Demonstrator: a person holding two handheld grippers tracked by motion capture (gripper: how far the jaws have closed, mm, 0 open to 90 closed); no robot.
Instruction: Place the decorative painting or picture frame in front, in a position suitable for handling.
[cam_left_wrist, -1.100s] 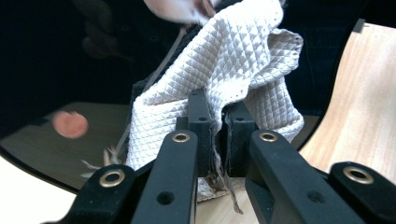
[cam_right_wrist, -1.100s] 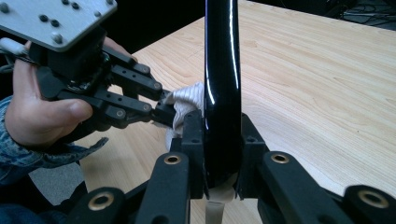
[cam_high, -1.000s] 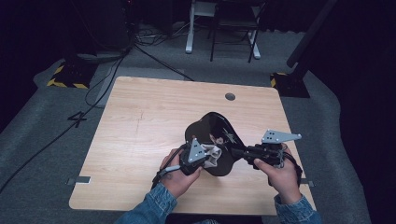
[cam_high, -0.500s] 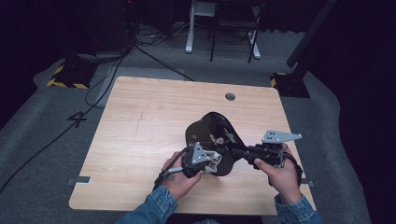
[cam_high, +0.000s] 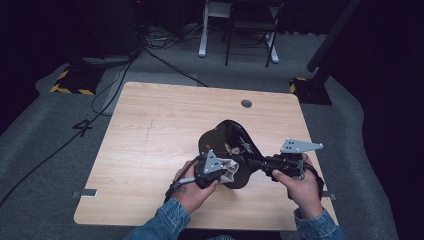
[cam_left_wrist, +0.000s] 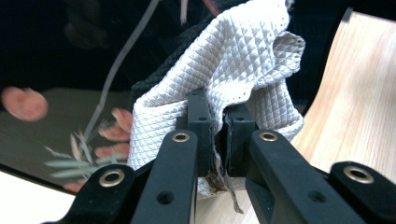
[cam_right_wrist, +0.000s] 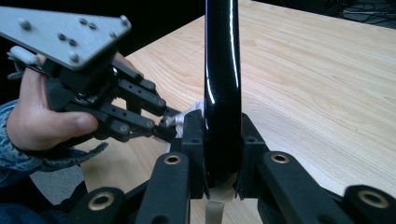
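A glossy black plate (cam_high: 227, 142) painted with flowers is held tilted above the wooden table (cam_high: 150, 140). My right gripper (cam_high: 251, 163) is shut on its rim from the right. In the right gripper view the plate (cam_right_wrist: 223, 70) stands edge-on between the jaws of my right gripper (cam_right_wrist: 223, 140). My left gripper (cam_high: 222, 171) is shut on a white quilted cloth (cam_high: 231, 170), which rests against the plate's near left side. The left gripper view has the cloth (cam_left_wrist: 233, 70) bunched over the jaws of my left gripper (cam_left_wrist: 219, 135), against the plate's flowered face (cam_left_wrist: 70, 93).
A round cable hole (cam_high: 246, 103) sits near the table's far edge. Beyond the table, chair legs (cam_high: 240, 40) and cables (cam_high: 150, 47) lie on the grey floor. Bare wood stretches across the table's left half and far side.
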